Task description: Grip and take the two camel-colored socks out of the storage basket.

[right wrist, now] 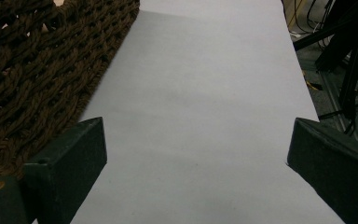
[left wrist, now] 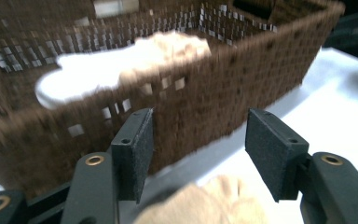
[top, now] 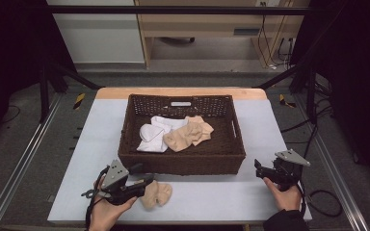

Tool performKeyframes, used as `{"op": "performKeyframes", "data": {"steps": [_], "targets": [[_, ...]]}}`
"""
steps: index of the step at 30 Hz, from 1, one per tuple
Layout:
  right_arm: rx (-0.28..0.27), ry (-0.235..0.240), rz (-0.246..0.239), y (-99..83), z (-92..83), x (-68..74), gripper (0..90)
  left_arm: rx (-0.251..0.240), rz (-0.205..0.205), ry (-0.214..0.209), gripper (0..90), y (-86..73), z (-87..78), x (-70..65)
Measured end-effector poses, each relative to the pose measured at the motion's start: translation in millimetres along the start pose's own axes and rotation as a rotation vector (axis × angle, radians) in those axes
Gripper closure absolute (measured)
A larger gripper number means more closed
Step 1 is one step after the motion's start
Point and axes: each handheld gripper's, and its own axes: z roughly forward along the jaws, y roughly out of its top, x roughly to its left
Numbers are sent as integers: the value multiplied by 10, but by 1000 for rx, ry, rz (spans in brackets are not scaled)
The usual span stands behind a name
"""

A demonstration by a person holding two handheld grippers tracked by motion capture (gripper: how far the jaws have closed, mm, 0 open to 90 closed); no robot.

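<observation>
While gaping, left hand-held gripper (top: 147, 182) above sock (top: 156, 193).

Open tool (left wrist: 198, 154) above beige sock (left wrist: 205, 205), facing basket (left wrist: 242, 74).

Dim surrounds – prob. motion blur

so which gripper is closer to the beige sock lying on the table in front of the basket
Left. The left gripper sits right at the beige sock, jaws open around its edge. The right gripper is far across the table, by the basket's right corner.
</observation>
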Motion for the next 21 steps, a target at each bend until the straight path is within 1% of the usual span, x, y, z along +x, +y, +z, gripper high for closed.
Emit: {"op": "performKeyframes", "data": {"steps": [2,5,8,10,14,17,19,20,21], "targets": [[-2,0,1,1,-2,1,48,-31,0,3,415,117,-18,-1],[-3,1,2,5,-5,3,48,-59,12,6,415,269,-13,-10],[-7,1,2,8,-8,2,48,-79,23,3,414,439,21,-21],[-8,3,5,11,-10,1,47,-95,23,1,412,526,59,-28],[-10,3,5,13,-8,-3,45,-105,31,12,409,681,164,-5],[-12,3,9,16,-10,-2,44,-113,30,13,408,784,244,16],[-12,3,9,17,-10,-3,43,-121,37,11,411,860,295,20],[-13,2,6,17,-8,-6,43,-124,35,12,412,915,341,17],[-12,3,9,18,-6,-4,43,-121,40,14,414,943,363,17]]}}
